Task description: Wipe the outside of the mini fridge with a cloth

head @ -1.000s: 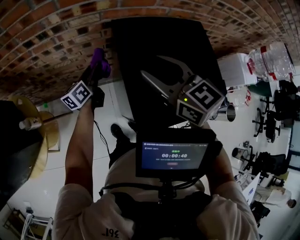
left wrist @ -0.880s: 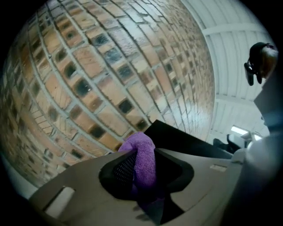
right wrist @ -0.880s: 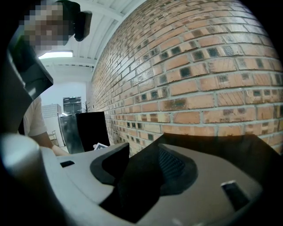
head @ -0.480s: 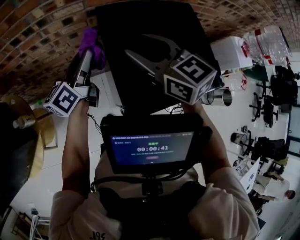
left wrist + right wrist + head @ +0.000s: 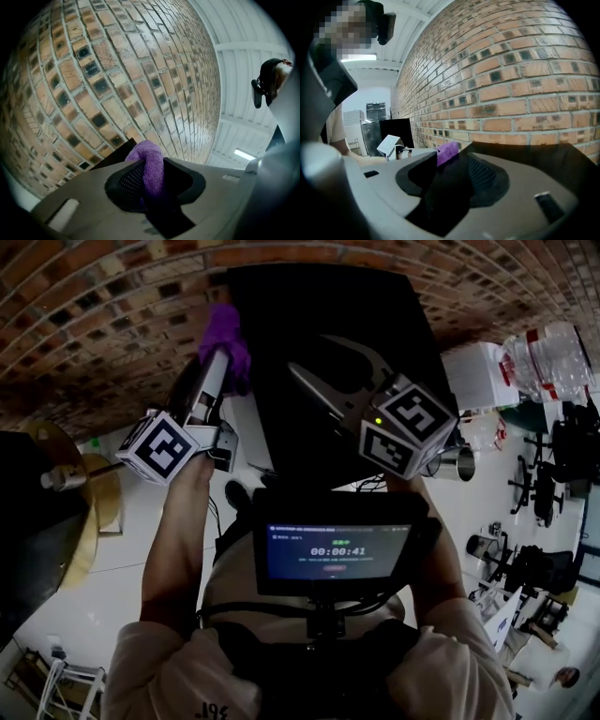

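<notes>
The black mini fridge (image 5: 328,315) stands against the brick wall, seen from above in the head view. My left gripper (image 5: 225,357) is shut on a purple cloth (image 5: 228,334) and holds it at the fridge's upper left edge. In the left gripper view the cloth (image 5: 149,161) is bunched between the pads of the gripper (image 5: 150,176), facing the wall. My right gripper (image 5: 309,352) is open over the fridge top (image 5: 525,152), nothing between its fingers. From the right gripper (image 5: 454,166) view the cloth (image 5: 447,152) peeks past the fridge's far edge.
A brick wall (image 5: 94,324) runs behind and left of the fridge. A white box (image 5: 473,376), plastic bottles (image 5: 544,357) and a metal cup (image 5: 455,460) sit to the right, with office chairs (image 5: 539,474) beyond. A small screen (image 5: 337,549) hangs at my chest.
My left gripper has risen with the purple cloth along the fridge's left side to near its top edge. The right gripper has stayed over the fridge top.
</notes>
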A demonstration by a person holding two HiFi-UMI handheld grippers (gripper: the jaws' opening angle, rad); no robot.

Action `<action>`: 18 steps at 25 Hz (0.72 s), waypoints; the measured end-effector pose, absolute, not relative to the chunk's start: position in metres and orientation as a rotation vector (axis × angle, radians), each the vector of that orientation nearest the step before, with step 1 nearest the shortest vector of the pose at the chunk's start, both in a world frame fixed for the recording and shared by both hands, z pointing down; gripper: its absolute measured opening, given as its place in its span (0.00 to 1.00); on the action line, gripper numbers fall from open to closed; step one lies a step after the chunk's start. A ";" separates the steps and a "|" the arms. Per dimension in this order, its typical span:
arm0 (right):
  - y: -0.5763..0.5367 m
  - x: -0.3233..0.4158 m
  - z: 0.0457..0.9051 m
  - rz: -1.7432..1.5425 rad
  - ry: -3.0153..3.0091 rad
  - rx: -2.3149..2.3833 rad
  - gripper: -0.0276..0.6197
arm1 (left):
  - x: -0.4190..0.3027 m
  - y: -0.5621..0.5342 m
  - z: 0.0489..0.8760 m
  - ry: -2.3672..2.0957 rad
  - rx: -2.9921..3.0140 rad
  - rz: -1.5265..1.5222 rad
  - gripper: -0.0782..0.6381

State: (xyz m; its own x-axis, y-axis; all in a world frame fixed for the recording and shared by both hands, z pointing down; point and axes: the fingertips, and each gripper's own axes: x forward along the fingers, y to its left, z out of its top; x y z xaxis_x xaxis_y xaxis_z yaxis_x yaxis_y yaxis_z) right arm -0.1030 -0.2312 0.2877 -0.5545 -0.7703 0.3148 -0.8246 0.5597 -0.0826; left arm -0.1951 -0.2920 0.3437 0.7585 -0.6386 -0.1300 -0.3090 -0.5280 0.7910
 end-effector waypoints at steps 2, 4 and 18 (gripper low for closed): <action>-0.231 -0.103 0.287 0.325 -2.549 1.335 0.35 | -0.196 -0.292 0.343 -0.704 2.154 -0.520 0.27; -0.233 -0.106 0.287 0.326 -2.551 1.331 0.35 | -0.199 -0.294 0.341 -0.702 2.150 -0.523 0.27; -0.234 -0.108 0.284 0.320 -2.555 1.329 0.35 | -0.197 -0.301 0.381 -0.736 2.127 -0.464 0.27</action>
